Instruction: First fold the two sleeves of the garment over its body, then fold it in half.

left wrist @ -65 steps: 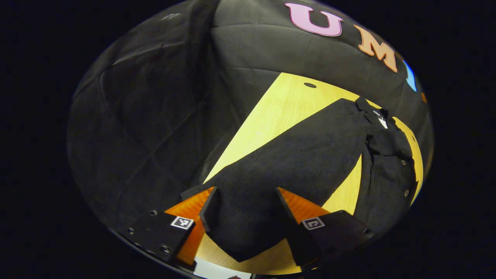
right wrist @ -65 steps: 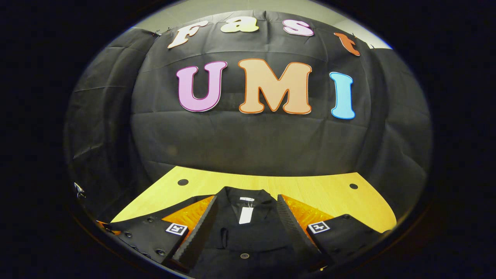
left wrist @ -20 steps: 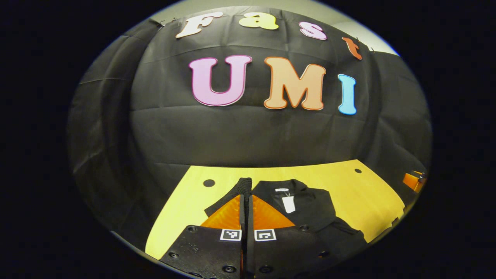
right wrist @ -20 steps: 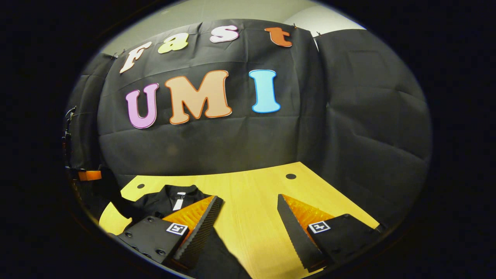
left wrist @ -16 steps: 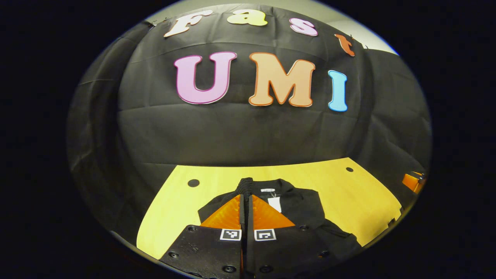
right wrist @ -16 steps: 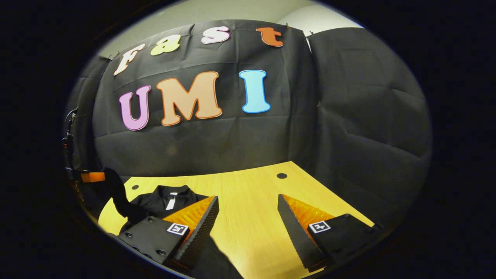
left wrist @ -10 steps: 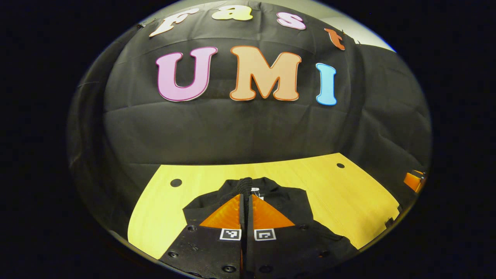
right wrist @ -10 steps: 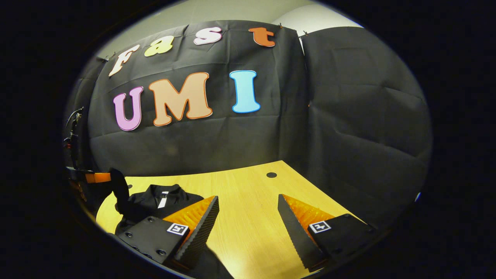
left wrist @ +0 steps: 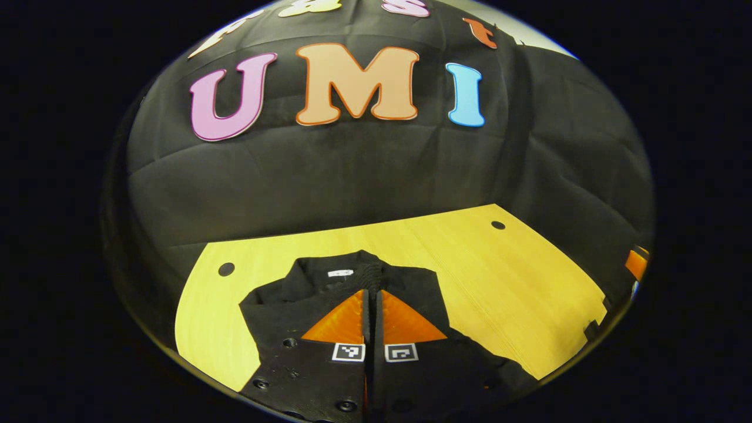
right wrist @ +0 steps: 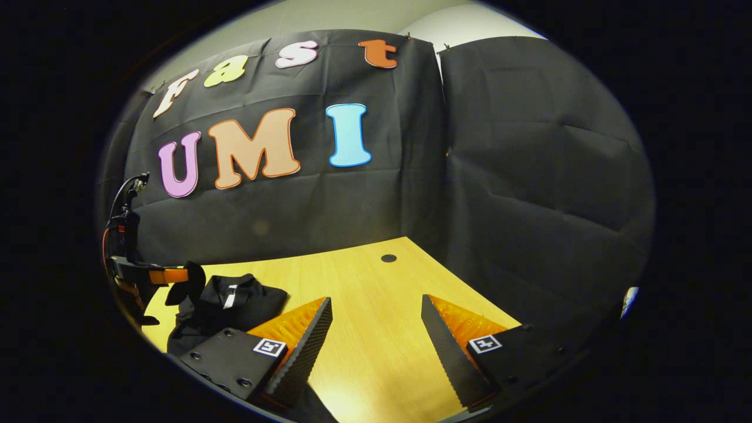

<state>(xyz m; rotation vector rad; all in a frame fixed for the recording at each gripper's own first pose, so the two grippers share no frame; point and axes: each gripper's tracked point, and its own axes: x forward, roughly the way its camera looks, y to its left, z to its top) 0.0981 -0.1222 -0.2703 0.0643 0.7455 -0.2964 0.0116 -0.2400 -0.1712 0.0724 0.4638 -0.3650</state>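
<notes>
Garment: a black button-front garment with a collar and a small white neck label (left wrist: 276, 305) lies on the pale yellow wooden table (left wrist: 517, 305), collar toward the booth's black cloth wall (left wrist: 329, 170).
Garment, right gripper view: the same garment (right wrist: 226, 305) lies at the far left of the table, bunched, its white label showing at the neck.
Left gripper: the left gripper (left wrist: 371, 294) has its two fingers pressed together with no gap visible between them; a fold of black cloth sits at their tips, just right of the neck label. Whether the cloth is pinched between the fingers or only lies under them cannot be told.
Left gripper, from the right gripper view: it (right wrist: 176, 281) hangs at the left edge, over the garment's near side, with dark cloth at its tip.
Right gripper: the right gripper (right wrist: 376, 311) is spread wide and holds nothing; bare table shows between its fingers.
Garment relative to right gripper: well off to that gripper's left, apart from its fingers; a dark corner of cloth shows at the bottom edge beside its left finger.
Table: round dark holes (left wrist: 226, 269) sit near its far corners.
</notes>
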